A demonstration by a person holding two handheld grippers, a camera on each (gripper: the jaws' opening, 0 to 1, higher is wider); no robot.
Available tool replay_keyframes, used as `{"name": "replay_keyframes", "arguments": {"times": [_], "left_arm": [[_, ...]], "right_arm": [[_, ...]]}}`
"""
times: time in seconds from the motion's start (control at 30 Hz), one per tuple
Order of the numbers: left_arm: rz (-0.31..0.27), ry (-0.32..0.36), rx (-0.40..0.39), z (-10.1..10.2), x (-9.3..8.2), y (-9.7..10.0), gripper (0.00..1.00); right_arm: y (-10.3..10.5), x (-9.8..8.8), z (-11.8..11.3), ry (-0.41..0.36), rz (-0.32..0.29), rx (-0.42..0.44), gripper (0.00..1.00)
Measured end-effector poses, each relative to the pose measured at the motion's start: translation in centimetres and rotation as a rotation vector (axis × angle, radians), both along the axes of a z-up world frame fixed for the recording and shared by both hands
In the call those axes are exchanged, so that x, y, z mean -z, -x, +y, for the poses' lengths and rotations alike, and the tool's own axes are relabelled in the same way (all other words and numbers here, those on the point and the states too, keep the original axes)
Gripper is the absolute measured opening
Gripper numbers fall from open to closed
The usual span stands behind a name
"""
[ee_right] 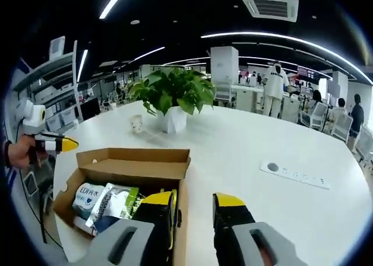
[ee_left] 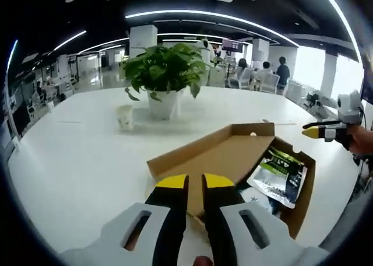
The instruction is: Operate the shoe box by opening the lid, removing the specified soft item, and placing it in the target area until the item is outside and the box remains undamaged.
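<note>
My left gripper point(ee_left: 195, 184), low centre, has its jaws nearly closed on nothing, over the lid point(ee_left: 215, 155). My right gripper point(ee_right: 195, 203) is spread wide beside the box point(ee_right: 125, 164), lower left, holding pouches point(ee_right: 113, 203). Farther back stands a plant point(ee_right: 173, 97).

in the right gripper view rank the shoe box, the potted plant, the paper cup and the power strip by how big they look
Largest to smallest as they appear:
1. shoe box, though it is nearest the camera
2. potted plant
3. power strip
4. paper cup
</note>
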State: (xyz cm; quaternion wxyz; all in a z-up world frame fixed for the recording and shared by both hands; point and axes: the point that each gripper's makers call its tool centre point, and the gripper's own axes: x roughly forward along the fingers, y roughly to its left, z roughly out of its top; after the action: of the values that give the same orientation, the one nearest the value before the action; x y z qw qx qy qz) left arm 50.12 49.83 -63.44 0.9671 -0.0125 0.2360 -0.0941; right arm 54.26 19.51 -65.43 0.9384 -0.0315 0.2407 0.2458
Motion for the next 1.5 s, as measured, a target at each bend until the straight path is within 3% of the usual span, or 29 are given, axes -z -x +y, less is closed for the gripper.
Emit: {"name": "replay_keyframes", "arguments": {"times": [0.2, 0.27, 0.33, 0.47, 0.77, 1.03, 1.17, 1.5], "left_arm": [[-0.008, -0.017, 0.020, -1.2, -0.3, 0.6, 0.17], [-0.005, -0.018, 0.021, -1.4, -0.3, 0.8, 0.18], [-0.003, -0.017, 0.019, -1.5, -0.3, 1.0, 0.19], [0.002, -0.023, 0.017, -1.9, -0.4, 1.6, 0.19], [-0.018, -0.057, 0.026, -2.9, -1.2, 2.5, 0.21], [-0.023, -0.093, 0.046, -4.0, -1.2, 2.7, 0.24], [-0.028, -0.098, 0.049, -4.3, -1.3, 2.6, 0.26], [-0.045, -0.100, 0.053, -5.0, -1.8, 2.2, 0.27]], "right_arm": [[1.8, 0.1, -0.8, -0.045, -0.006, 0.032, 0.29], [2.7, -0.2, -0.7, -0.092, -0.016, 0.047, 0.32], [3.6, -1.4, -0.1, -0.150, -0.072, 0.051, 0.37], [5.8, -2.3, 0.7, -0.181, -0.124, 0.043, 0.40], [8.6, -0.8, 0.4, -0.253, -0.155, 0.092, 0.40], [10.4, -0.1, 0.9, -0.264, -0.196, 0.067, 0.40], [11.0, -0.3, 1.2, -0.215, -0.236, 0.028, 0.40], [12.3, 0.7, 0.9, -0.215, -0.206, 0.045, 0.39]]}}
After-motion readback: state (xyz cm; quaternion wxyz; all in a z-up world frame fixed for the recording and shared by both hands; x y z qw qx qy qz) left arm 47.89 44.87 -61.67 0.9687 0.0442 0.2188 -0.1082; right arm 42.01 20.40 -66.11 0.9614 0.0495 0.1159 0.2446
